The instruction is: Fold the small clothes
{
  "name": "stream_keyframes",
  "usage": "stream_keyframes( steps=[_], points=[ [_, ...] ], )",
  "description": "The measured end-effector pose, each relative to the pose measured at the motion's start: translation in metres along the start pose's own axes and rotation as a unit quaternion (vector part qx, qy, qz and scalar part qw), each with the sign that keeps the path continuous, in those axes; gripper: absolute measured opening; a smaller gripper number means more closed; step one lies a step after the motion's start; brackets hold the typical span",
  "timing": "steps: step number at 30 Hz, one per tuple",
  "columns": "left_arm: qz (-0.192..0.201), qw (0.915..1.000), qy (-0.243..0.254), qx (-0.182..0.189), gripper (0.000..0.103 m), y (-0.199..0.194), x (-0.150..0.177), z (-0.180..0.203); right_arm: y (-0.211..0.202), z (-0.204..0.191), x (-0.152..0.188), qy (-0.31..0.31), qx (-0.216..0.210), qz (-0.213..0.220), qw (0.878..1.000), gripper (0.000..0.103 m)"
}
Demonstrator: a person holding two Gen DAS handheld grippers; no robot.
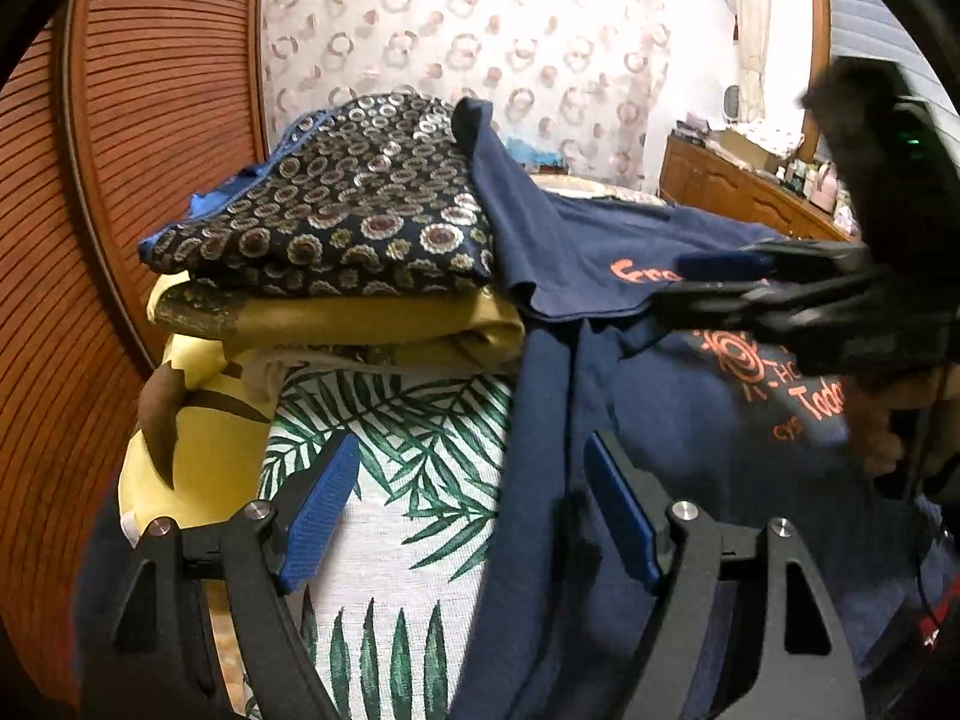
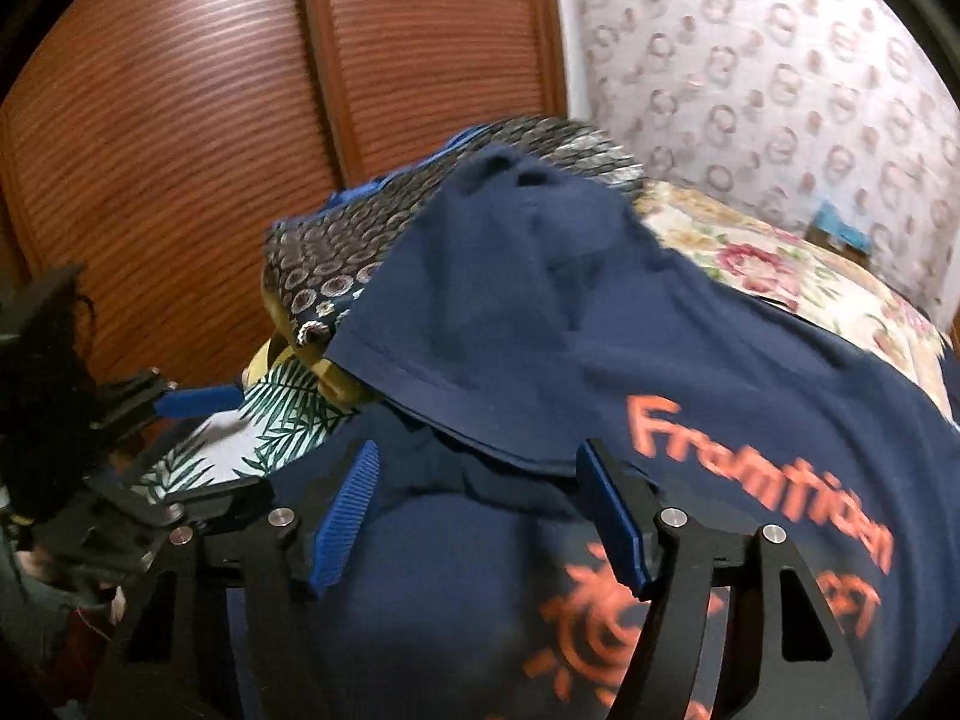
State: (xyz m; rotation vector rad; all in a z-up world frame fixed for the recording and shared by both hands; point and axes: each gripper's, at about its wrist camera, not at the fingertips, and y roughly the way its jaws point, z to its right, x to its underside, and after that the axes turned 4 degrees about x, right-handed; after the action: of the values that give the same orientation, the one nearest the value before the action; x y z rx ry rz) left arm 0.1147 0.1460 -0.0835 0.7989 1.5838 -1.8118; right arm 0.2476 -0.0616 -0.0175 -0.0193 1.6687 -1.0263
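A navy T-shirt (image 1: 600,240) (image 2: 540,330) with orange print lies spread on a leaf-print cloth (image 1: 408,420). One sleeve is draped up over the edge of a stack of folded clothes (image 1: 336,210), dark and ring-patterned on top with yellow pieces beneath. My left gripper (image 1: 468,516) is open, one pad over the leaf print and the other over the shirt's left edge. My right gripper (image 2: 480,516) (image 1: 714,283) is open just above the shirt's chest, with the sleeve hem ahead of its pads. The left gripper (image 2: 198,450) also shows at the left of the right wrist view.
Louvred wooden doors (image 1: 120,180) stand close behind the stack. A yellow and brown cloth (image 1: 198,438) lies to the left of the leaf print. A floral bedspread (image 2: 750,252) stretches behind the shirt. A wooden dresser (image 1: 738,192) with small items is at the far right.
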Motion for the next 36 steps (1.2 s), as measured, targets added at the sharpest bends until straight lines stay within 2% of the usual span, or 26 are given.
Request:
stream_keyframes(
  steps=[4, 5, 10, 11, 12, 15, 20, 25, 29, 31, 32, 35, 36],
  points=[
    [0.021, 0.9998, 0.003, -0.004, 0.078, -0.007, 0.002, 0.001, 0.03, -0.006, -0.011, -0.026, 0.0, -0.022, 0.999, 0.062],
    [0.022, 0.9997, 0.003, -0.005, 0.078, -0.007, 0.003, 0.001, 0.032, -0.005, -0.014, -0.029, 0.001, -0.027, 0.999, 0.055],
    [0.029, 0.9995, -0.008, -0.011, 0.078, -0.011, 0.005, -0.001, 0.059, -0.006, -0.025, -0.05, 0.017, -0.05, 0.997, 0.049],
    [0.031, 0.9994, -0.01, -0.011, 0.078, -0.011, 0.005, -0.002, 0.064, -0.006, -0.026, -0.058, 0.02, -0.055, 0.997, 0.041],
    [0.032, 0.9994, -0.013, -0.01, 0.078, -0.012, 0.005, -0.003, 0.067, -0.012, -0.03, -0.065, 0.024, -0.057, 0.996, 0.027],
    [0.032, 0.9993, -0.018, -0.01, 0.078, -0.012, 0.006, -0.004, 0.069, -0.016, -0.036, -0.075, 0.031, -0.061, 0.995, 0.01],
    [0.027, 0.9994, -0.019, -0.011, 0.078, -0.011, 0.006, -0.004, 0.04, -0.004, -0.049, -0.028, 0.003, -0.012, 1.0, 0.009],
    [0.021, 0.9995, -0.021, -0.015, 0.078, -0.009, 0.006, -0.003, 0.018, 0.024, -0.058, 0.022, -0.003, 0.014, 1.0, 0.009],
    [0.018, 0.9995, -0.023, -0.015, 0.078, -0.007, 0.006, -0.004, 0.012, 0.05, -0.063, 0.056, 0.034, 0.027, 0.997, 0.009],
    [0.016, 0.9995, -0.022, -0.015, 0.078, -0.006, 0.006, -0.004, 0.01, 0.068, -0.063, 0.09, 0.075, 0.019, 0.993, 0.009],
    [0.016, 0.9995, -0.022, -0.015, 0.078, -0.006, 0.005, -0.004, 0.011, 0.076, -0.063, 0.1, 0.09, 0.014, 0.991, 0.014],
    [0.015, 0.9995, -0.021, -0.017, 0.078, -0.007, 0.006, -0.003, 0.012, 0.096, -0.059, 0.115, 0.108, 0.0, 0.987, 0.048],
    [0.015, 0.9995, -0.021, -0.018, 0.078, -0.006, 0.006, -0.003, 0.011, 0.099, -0.058, 0.119, 0.106, 0.001, 0.987, 0.049]
  ],
)
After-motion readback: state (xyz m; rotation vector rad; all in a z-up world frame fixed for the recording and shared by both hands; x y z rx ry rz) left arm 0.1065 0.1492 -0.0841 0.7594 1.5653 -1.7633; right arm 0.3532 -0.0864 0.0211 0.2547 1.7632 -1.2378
